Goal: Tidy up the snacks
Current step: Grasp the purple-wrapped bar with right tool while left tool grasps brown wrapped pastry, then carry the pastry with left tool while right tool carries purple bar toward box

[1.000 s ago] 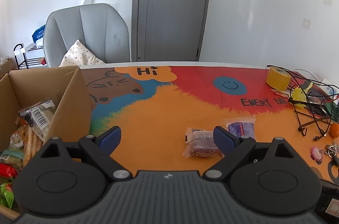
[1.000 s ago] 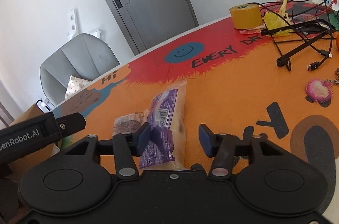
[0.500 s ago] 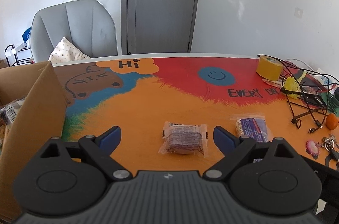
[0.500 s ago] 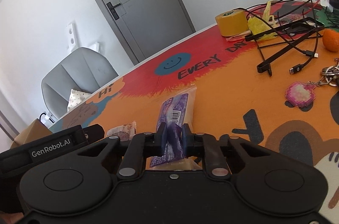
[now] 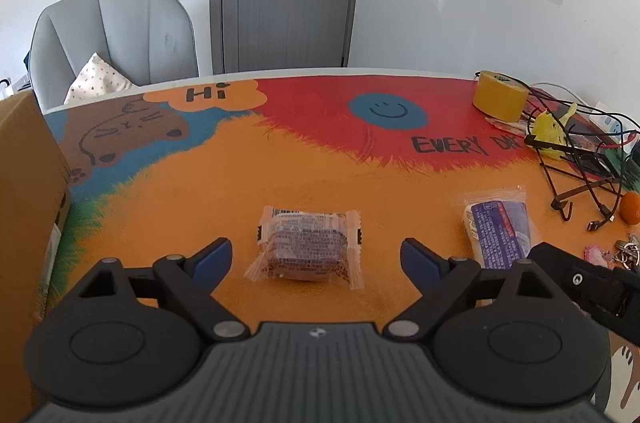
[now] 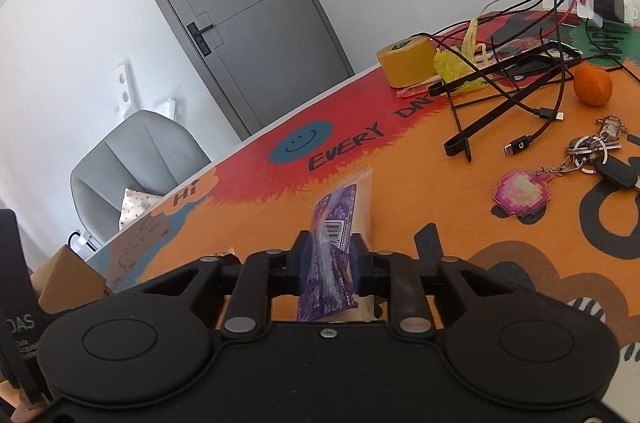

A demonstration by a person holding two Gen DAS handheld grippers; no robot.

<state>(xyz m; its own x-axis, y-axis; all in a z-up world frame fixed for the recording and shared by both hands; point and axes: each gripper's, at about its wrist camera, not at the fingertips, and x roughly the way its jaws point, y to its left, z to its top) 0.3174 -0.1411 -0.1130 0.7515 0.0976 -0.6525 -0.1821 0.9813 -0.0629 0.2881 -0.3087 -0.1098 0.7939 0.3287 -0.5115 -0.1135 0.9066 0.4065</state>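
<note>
Straddling the brown snack packet (image 5: 307, 248) at lower centre, the left gripper (image 5: 316, 255) stood released; it should descend squarely before clenching. The right gripper (image 6: 329, 257), jaws easing apart, still pinched the purple snack packet (image 6: 334, 223).

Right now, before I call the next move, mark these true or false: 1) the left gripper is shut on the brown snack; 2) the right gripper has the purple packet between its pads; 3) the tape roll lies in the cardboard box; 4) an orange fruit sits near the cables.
1) False. The left gripper is open, its pads either side of the brown snack, which lies flat on the mat.
2) True. The right gripper pinches the purple packet, though its jaws are opening slightly.
3) False. The tape roll stands on the table, far from the cardboard box.
4) True. The orange fruit sits beside the cables.
</note>
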